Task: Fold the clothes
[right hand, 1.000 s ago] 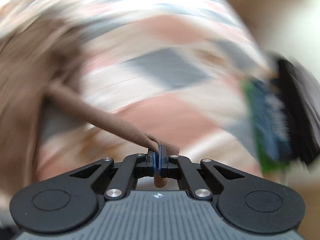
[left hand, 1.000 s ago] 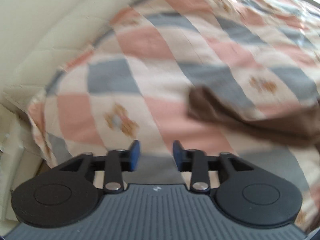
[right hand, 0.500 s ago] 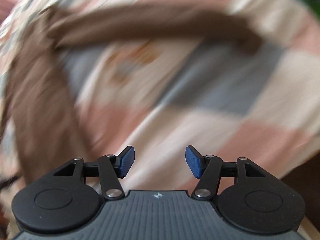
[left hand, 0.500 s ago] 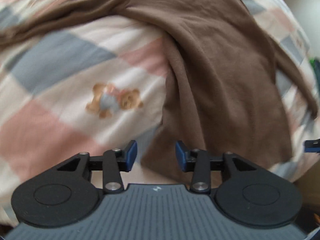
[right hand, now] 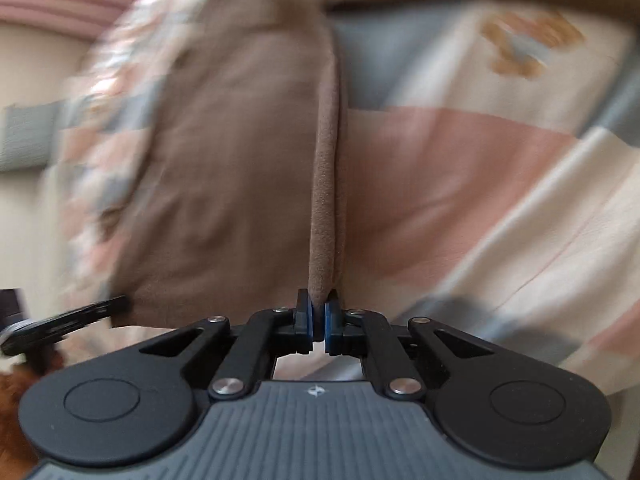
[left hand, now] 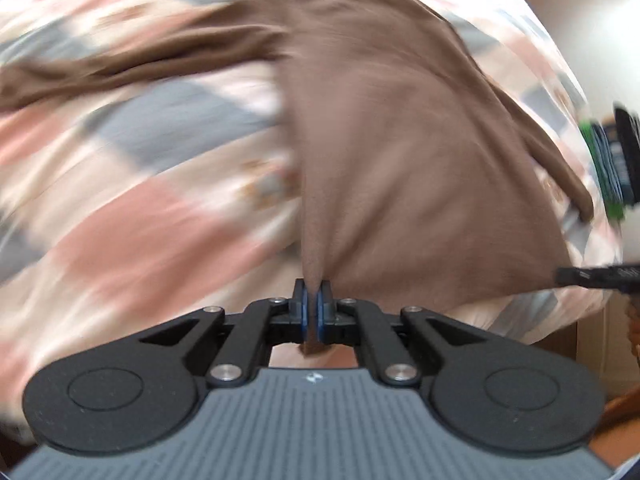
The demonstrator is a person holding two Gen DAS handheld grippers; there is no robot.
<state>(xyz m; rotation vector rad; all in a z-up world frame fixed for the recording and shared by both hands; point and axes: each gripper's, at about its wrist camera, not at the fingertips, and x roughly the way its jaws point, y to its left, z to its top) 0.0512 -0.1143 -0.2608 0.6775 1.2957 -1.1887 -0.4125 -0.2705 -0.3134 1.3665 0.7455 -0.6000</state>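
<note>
My left tool (left hand: 311,306) pinches the near hem corner of the brown garment (left hand: 400,140). My right tool (right hand: 318,314) pinches its folded edge (right hand: 326,208). Checked quilt (left hand: 120,208) lies open to the left.

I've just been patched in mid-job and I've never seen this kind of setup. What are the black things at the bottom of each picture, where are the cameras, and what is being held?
There is no robot arm: a person holds a two-finger claw in each hand, and a fisheye camera on each looks forward along its fingers. The black levers and blue pads at the bottom are the claw itself.

In the left wrist view, the left claw is shut on an edge of the brown garment. In the right wrist view, the right claw is shut on another edge of the same garment. It lies spread over a checked bedcover in pink, grey and cream. Both pictures are motion-blurred.
</note>
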